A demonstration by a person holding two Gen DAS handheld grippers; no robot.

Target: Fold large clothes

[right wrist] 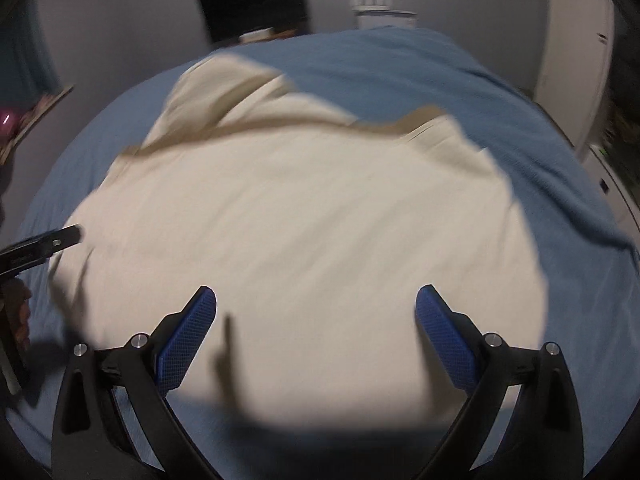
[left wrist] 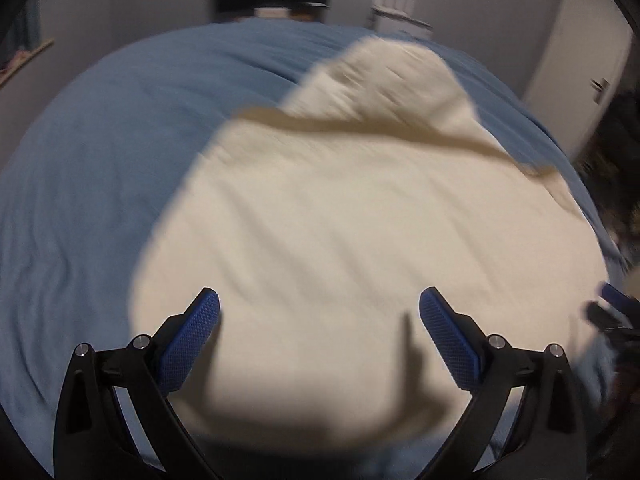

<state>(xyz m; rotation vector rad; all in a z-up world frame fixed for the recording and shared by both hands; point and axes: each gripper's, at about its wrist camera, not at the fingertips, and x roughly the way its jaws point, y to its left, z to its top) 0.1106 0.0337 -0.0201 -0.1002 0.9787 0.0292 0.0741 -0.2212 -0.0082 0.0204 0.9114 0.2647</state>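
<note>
A large cream garment (left wrist: 344, 224) lies spread on the blue bed cover (left wrist: 100, 152), its far part folded over with a tan edge running across. The right wrist view shows the same garment (right wrist: 304, 220) on the cover (right wrist: 540, 140). My left gripper (left wrist: 319, 304) hovers open above the garment's near edge, nothing between its blue pads. My right gripper (right wrist: 316, 302) is open too, above the near edge. At the right border of the left view I glimpse the right gripper (left wrist: 612, 312), and the left gripper (right wrist: 44, 246) shows at the left of the right view. Both views are blurred.
A dark screen (right wrist: 256, 4) stands against the far wall beyond the bed. A white cabinet or door (left wrist: 580, 52) is at the right, a white unit (right wrist: 384, 8) behind the bed, a shelf with items (right wrist: 28, 116) at the left. A hand (right wrist: 20, 316) shows at the left edge.
</note>
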